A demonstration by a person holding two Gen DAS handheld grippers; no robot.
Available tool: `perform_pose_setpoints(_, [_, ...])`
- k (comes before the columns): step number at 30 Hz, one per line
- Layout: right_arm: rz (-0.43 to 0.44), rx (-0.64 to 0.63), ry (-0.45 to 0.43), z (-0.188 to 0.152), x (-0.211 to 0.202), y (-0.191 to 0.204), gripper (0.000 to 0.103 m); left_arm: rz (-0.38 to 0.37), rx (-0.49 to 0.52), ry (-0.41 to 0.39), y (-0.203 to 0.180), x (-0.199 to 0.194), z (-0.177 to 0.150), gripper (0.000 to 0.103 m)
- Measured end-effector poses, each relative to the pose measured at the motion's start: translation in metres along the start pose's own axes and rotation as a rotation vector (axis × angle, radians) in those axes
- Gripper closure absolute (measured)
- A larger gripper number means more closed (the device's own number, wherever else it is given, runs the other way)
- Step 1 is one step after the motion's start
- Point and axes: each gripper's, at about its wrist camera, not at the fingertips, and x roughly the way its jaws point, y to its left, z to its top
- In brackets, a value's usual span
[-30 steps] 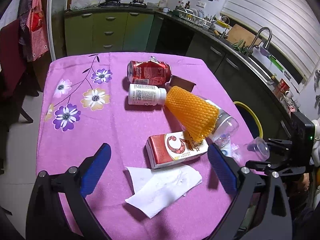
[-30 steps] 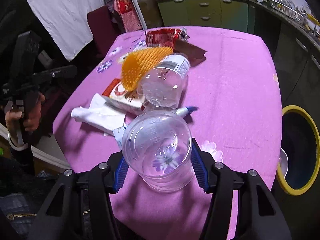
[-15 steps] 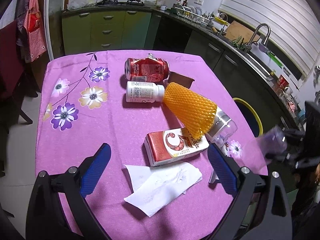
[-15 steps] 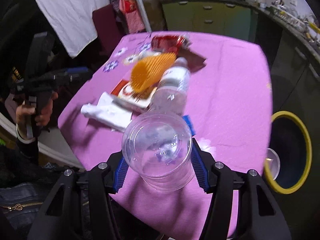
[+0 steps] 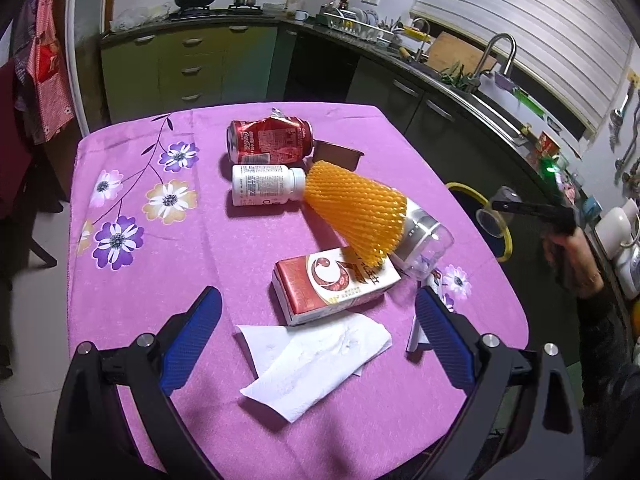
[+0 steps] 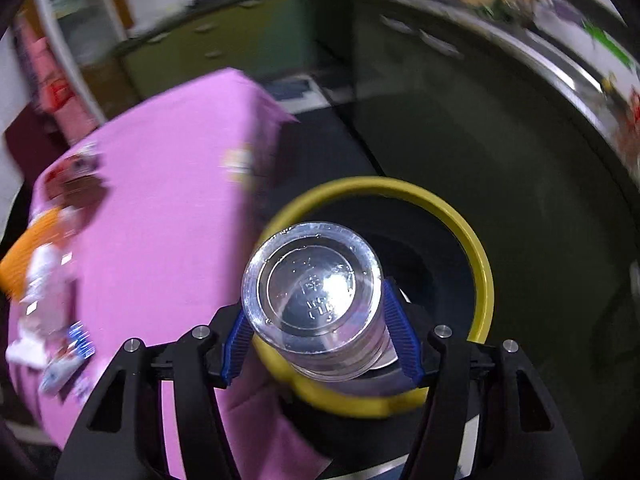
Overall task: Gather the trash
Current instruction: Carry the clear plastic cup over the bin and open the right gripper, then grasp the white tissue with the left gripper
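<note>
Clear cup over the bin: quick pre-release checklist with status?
1. Clear cup between the right gripper pads: ok; jaws are opening, cup not yet dropped.
2. Cup over the mouth of the yellow-rimmed bin: ok in the right wrist view, though it sits toward the near rim.
3. Room inside the bin: cannot tell, the interior is dark.
4. Left gripper clear of the drop: ok, open over the table, above the tissue.
5. More trash waiting: ok, red can, white bottle and carton lie on the table.
</note>
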Motion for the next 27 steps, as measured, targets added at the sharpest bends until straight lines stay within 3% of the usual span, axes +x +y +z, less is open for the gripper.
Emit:
perform_pose_setpoints(3, [-0.021, 0.043, 0.023, 0.006, 0.023, -0.013, 0.043, -0.011, 0.018, 0.008, -0.003, -0.001, -0.001, 0.01])
perform_pose_setpoints(6, [-0.045, 0.075, 0.037, 0.008, 0.039, -0.026, 0.031, -0.019, 0.056, 0.018, -0.008, -0.001, -0.001, 0.01])
perform_pose_setpoints(11, [-0.016, 0.113, 0.01, 0.004, 0.029, -0.033, 0.029, -0.035, 0.151, 0.045, -0.023, 0.007, -0.006, 0.009])
perform_pose_setpoints(15, [0.014, 0.074, -0.036, -0.007, 0.0, -0.013, 0.025, -0.075, 0.224, 0.071, -0.031, 0.017, -0.012, 0.009])
perform_pose_setpoints(20, [0.06, 0.011, -0.064, -0.022, -0.023, 0.018, 0.025, -0.16, 0.327, 0.18, -0.035, 0.041, -0.025, 0.009])
perform_pose_setpoints(24, [0.097, -0.023, -0.069, -0.027, -0.03, 0.038, 0.024, -0.226, 0.348, 0.239, -0.033, 0.059, -0.03, 0.01])
perform_pose_setpoints(27, [0.115, -0.044, -0.064, -0.03, -0.033, 0.051, 0.024, -0.195, 0.357, 0.282, -0.029, 0.074, -0.033, 0.01])
